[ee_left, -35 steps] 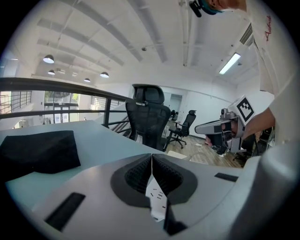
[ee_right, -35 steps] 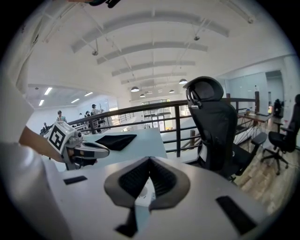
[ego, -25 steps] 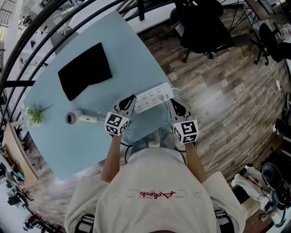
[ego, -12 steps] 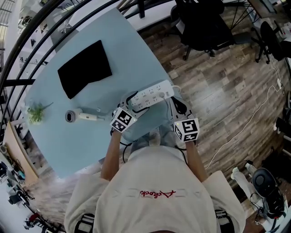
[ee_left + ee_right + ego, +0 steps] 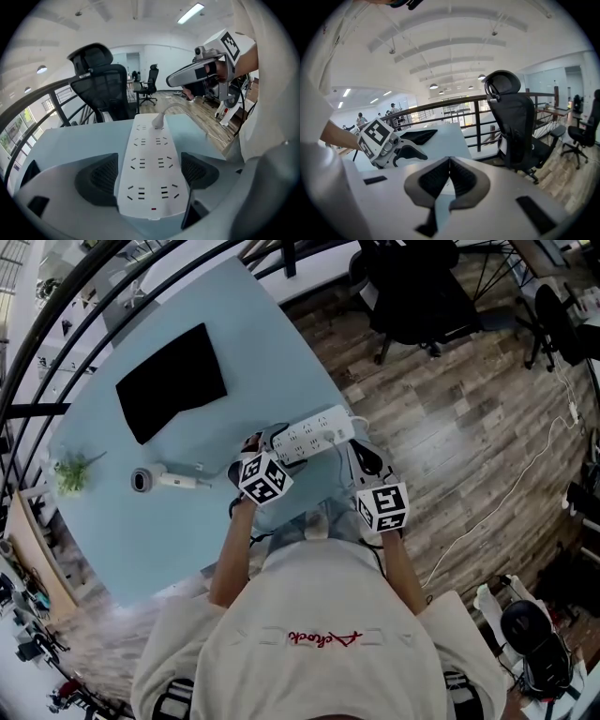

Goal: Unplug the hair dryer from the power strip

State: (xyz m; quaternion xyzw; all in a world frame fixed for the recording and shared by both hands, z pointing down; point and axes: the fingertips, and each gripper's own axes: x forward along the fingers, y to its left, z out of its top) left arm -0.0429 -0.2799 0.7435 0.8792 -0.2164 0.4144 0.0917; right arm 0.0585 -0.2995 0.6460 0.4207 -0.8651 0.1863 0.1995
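A white power strip (image 5: 314,434) lies on the light-blue table (image 5: 141,540) near its front edge. In the left gripper view the strip (image 5: 151,159) shows empty sockets and a white cable (image 5: 158,121) at its far end. My left gripper (image 5: 265,444) stands over the strip's near end, jaws opening, with the strip between the pads (image 5: 101,176) and not squeezed. My right gripper (image 5: 363,457) hangs shut and empty (image 5: 449,178) off the strip's right end. The white hair dryer (image 5: 164,480) lies apart at the left.
A black mat (image 5: 171,382) lies at the back of the table and a small plant (image 5: 73,474) at its left edge. A black office chair (image 5: 417,296) stands on the wood floor beyond. A white cord (image 5: 506,484) trails across the floor at right.
My left gripper rolled, dipped toward the strip's near end and went from shut to open around it. The right gripper stayed where it was.
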